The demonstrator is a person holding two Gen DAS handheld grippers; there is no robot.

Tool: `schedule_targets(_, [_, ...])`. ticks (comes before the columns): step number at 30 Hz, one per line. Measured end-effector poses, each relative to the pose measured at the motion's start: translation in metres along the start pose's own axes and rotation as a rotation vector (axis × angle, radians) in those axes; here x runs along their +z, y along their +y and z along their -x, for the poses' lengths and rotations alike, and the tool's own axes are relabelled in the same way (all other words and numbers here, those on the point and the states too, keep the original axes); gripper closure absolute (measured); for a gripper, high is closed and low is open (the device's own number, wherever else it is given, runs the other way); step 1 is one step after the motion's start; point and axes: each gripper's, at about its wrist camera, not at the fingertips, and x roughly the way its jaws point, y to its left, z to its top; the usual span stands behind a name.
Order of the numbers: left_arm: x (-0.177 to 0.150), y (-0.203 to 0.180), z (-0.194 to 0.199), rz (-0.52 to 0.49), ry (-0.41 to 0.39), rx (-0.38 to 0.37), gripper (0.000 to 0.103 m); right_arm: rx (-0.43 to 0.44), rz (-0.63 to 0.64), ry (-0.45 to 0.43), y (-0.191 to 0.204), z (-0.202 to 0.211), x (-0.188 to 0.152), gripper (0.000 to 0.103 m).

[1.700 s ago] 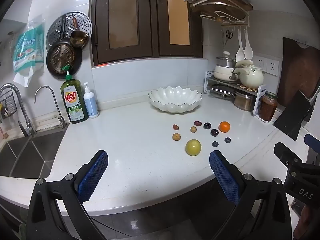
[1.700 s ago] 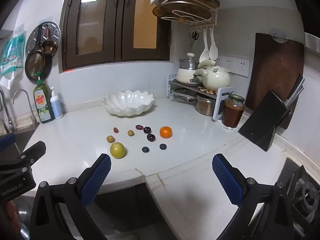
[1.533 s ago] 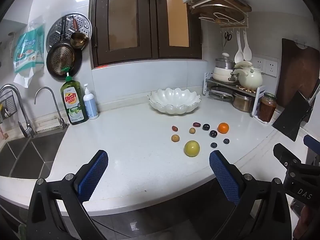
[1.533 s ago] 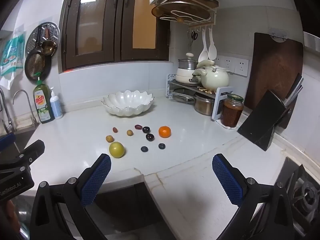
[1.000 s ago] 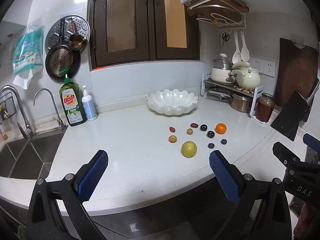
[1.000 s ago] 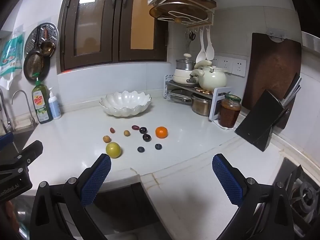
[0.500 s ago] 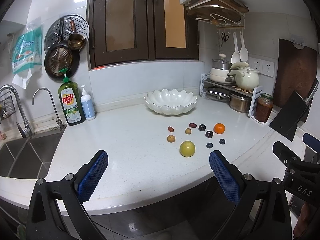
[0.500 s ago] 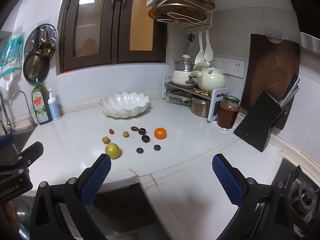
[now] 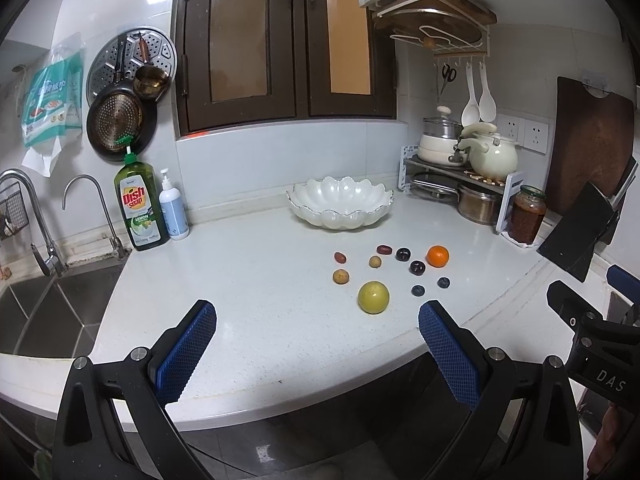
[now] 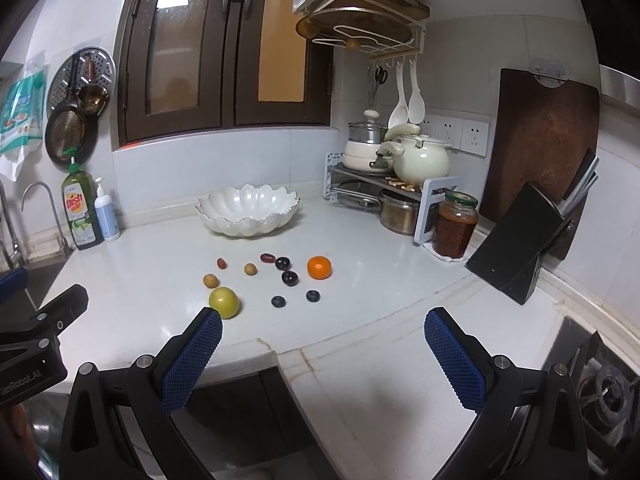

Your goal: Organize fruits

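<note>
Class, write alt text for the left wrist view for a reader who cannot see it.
Ten small fruits, including a yellow-green round fruit and a small orange, lie scattered on a white stone countertop before an empty white scalloped bowl. The open left gripper hovers at the counter's near edge.

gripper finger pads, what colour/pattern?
Blue with a fine diamond-grid texture, on black frames; clearest on the left gripper's fingers, left wrist view.

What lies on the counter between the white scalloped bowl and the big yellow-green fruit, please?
In the left wrist view, small fruits lie between the bowl and the yellow-green fruit: a tan round one and a dark red oval one.
</note>
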Motion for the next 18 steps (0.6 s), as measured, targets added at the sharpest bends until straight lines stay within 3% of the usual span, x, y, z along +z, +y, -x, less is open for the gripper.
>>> schedule_targets(18, [0.006,-0.001,-0.0079,-0.011,0.006,-0.006,0.0,-0.01,-0.009,0.009,-0.0034,-0.004,0.0005,0.001])
